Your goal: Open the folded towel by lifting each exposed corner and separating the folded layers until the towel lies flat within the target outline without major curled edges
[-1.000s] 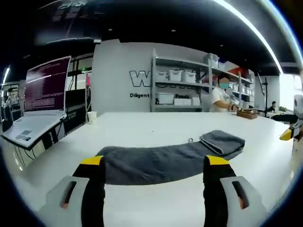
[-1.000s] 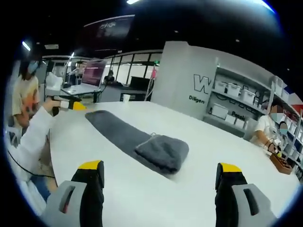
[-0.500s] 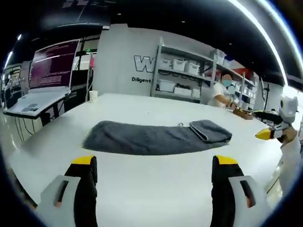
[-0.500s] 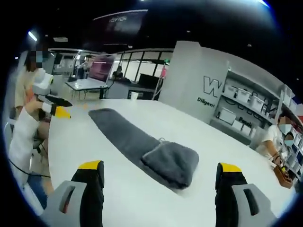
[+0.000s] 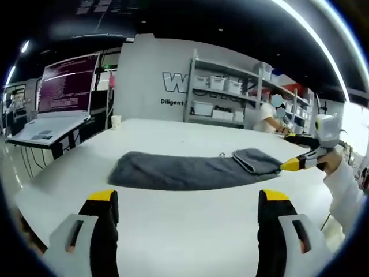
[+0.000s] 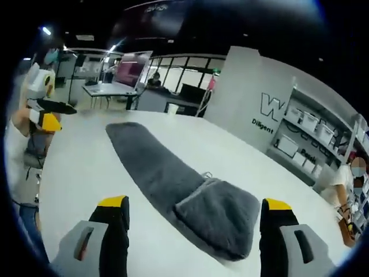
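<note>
Towel [image 6: 173,179] lies unobstructed on table [image 6: 86,167].

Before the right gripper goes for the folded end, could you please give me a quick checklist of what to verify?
1. Right gripper open: ok, jaws stand wide apart.
2. Right gripper lined up on the folded end: ok, the fold lies between its jaws.
3. Left gripper open and clear of the towel: ok, it sits short of the near edge.
4. Loop tag free: cannot tell.
5. Target outline on the table: cannot tell, no marking visible.
6. Towel flat: not ok, one end is folded over.
</note>
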A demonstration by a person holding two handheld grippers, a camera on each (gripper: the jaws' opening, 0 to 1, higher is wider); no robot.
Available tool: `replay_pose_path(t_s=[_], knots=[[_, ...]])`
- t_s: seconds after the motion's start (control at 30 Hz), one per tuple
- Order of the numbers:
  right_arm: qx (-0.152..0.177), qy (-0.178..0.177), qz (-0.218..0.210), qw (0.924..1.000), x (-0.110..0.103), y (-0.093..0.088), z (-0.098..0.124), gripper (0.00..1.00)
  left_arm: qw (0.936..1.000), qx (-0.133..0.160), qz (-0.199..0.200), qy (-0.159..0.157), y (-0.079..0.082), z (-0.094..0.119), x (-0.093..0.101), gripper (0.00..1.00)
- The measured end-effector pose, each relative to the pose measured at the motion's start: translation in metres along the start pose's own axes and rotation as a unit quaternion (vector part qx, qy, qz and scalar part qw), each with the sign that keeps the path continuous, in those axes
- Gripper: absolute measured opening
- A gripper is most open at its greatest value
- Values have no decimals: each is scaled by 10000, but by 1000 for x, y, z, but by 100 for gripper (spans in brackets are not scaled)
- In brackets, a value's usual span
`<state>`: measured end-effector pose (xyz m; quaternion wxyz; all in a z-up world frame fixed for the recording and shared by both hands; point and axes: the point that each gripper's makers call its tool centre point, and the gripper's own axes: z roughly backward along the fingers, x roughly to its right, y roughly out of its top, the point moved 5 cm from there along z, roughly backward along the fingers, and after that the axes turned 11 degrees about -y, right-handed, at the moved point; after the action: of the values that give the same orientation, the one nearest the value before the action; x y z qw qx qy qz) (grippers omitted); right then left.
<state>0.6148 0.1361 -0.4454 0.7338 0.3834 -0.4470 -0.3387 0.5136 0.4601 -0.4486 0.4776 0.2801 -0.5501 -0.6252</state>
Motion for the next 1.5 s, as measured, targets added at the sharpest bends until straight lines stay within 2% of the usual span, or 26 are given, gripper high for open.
replay_pose_path(t_s=[0.13, 0.23, 0.37, 0.47, 0.57, 0.67, 0.83, 0.9, 0.93, 1.03, 1.13, 1.23, 1.27, 1.4, 1.5], knots=[[89, 87, 28, 9999, -11, -3, -22, 84, 10000, -8, -2, 80, -1, 2, -3, 99], [18, -19, 177, 9998, -14, -11, -37, 79, 10000, 7, 21, 57, -2, 1, -5, 99], [-100, -64, 343, 9993, -17, -22, -48, 73, 10000, 25, 14, 39, -1, 0, -4, 99], [-190, -134, 673, 9975, -22, -34, -53, 68, 10000, 17, -9, 64, -1, -2, -5, 99], [-166, -69, 920, 9956, -28, -43, -58, 59, 10000, -22, -6, 79, -3, -6, -6, 99], [-98, -50, 974, 9952, -28, -48, -63, 46, 10000, -65, -11, 60, -4, -9, -5, 99], [5, 71, 824, 9966, -27, -55, -67, 24, 10000, -68, -24, 1, -3, -15, -1, 99], [213, 376, 792, 9959, -32, -54, -68, 9, 9999, -91, -37, -40, -4, -18, 2, 99], [267, 422, 764, 9958, -32, -54, -67, 6, 9999, -105, -44, -63, -4, -20, 3, 99], [307, 411, 587, 9970, -27, -55, -65, 4, 9998, -135, -78, -112, -5, -24, 7, 99], [465, 549, 94, 9974, -22, -54, -61, 1, 9996, -189, -119, -164, -5, -29, 11, 99], [464, 745, -552, 9946, -14, -59, -57, 1, 9994, -216, -138, -219, -6, -32, 15, 99], [577, 686, -719, 9934, -7, -58, -55, 0, 9994, -225, -145, -226, -6, -33, 16, 99], [745, 347, -874, 9928, 17, -57, -49, 0, 9992, -233, -167, -262, -6, -37, 21, 99], [864, 229, -936, 9916, 29, -56, -47, 0, 9989, -255, -192, -357, -7, -40, 25, 99]])
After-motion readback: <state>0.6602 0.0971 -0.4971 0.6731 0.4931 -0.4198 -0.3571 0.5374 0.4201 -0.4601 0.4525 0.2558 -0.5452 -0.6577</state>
